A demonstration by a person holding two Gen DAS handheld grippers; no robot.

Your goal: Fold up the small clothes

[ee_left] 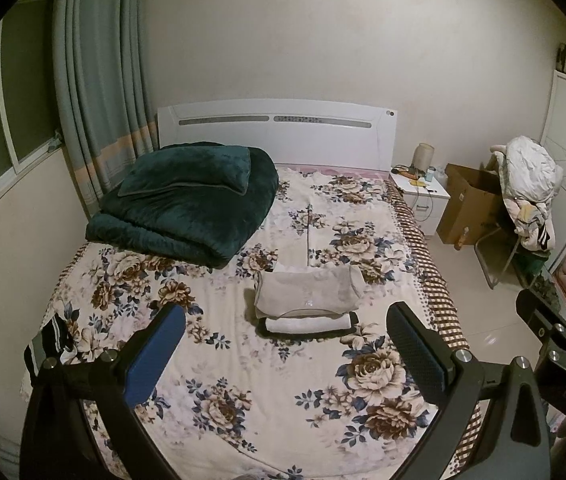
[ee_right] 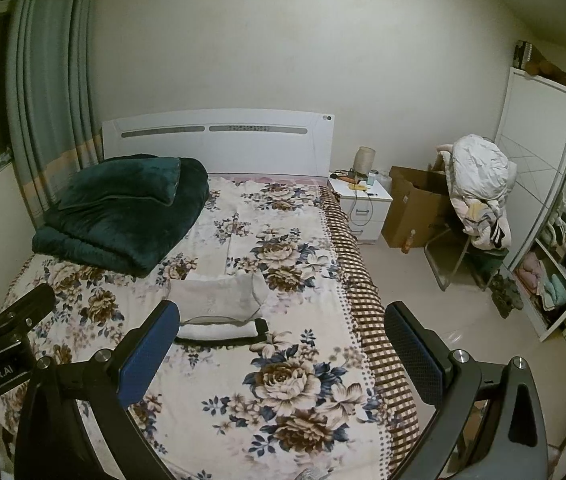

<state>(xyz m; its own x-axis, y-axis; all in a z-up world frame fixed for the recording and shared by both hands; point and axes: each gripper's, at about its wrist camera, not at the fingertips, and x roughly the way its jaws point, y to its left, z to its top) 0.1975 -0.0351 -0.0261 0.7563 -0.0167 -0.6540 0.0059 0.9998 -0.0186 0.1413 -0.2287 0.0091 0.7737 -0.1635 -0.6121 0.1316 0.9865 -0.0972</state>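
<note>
Up above the bed [ee_left: 211, 312], both claws hang with nothing in them: the left claw [ee_left: 283, 344] has its blue and black fingers spread wide, and the right claw [ee_right: 279, 344] is spread just as wide. A stack of folded clothes [ee_left: 307, 304] lies on the flowered sheet near the middle of the bed, toward its right edge, with a pale grey piece on top, a white piece under it and a black one at the bottom. From the left wrist the stack sits between the two fingers and well beyond them; from the right wrist it sits further left, partly behind the blue finger. Only the left wrist view shows a dark striped garment [ee_left: 49, 344] lying at the left edge of the bed, beside the blue finger. It also catches part of the right claw at its right border, while the right wrist view catches part of the left claw at its left border. A dark green quilt [ee_left: 187, 204] is folded near the headboard [ee_left: 275, 132]. Beside the bed stand a white nightstand [ee_right: 363, 200], a cardboard box [ee_right: 415, 208] and a chair piled with clothes [ee_right: 479, 192]. The right wrist view shows more of the open wardrobe [ee_right: 551, 240] and its shelves.
</note>
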